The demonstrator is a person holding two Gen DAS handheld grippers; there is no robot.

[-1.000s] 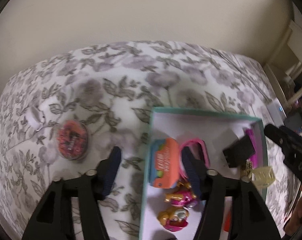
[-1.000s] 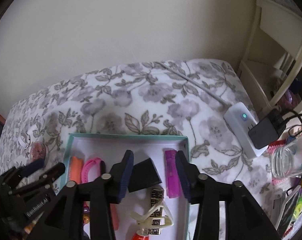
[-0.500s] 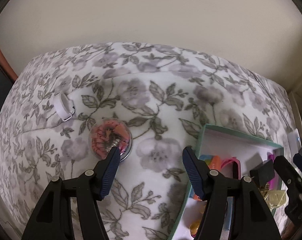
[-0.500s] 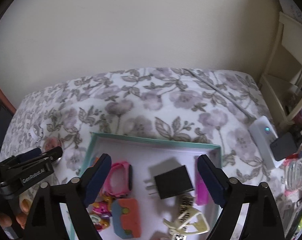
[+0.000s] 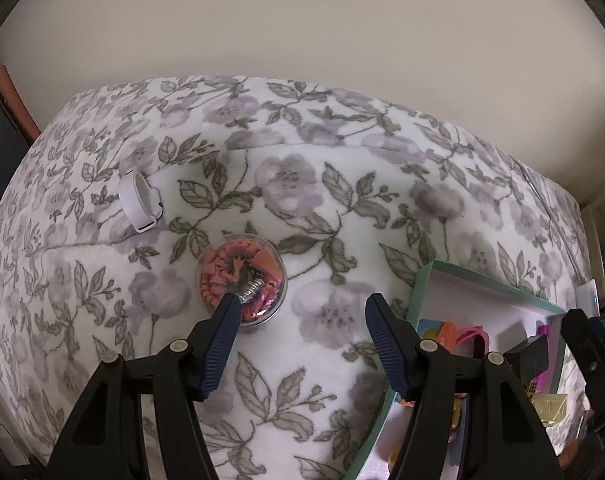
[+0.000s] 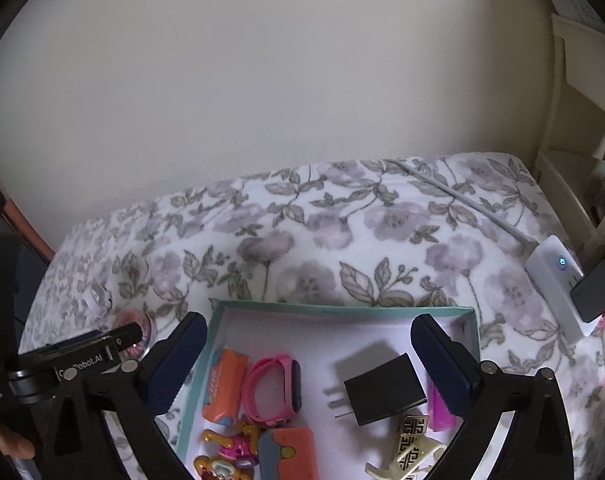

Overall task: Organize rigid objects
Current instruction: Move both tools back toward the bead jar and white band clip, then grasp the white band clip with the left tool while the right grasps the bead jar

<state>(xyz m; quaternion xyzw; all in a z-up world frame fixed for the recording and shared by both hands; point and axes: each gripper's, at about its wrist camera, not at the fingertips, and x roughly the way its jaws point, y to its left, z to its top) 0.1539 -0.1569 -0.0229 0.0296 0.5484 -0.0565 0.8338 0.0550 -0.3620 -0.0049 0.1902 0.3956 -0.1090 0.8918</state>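
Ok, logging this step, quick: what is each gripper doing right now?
Left gripper: open, empty, beside the round clear container.
Right gripper: jaws just opened wide, empty, above the black charger.

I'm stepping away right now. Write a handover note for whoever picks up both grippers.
Right claw: open wide, nothing between the fingers; its jaws have just been opening. It hangs over the teal box, above the black charger plug lying loose on the box floor.
Left claw: open, empty, above the blanket; its left finger overlaps the round clear case in this view, not gripping it.
Done: plug, pink watch, orange items and toys are in the box.
Left: the round case and the white band lie outside on the blanket. The case looks the likely next pick.
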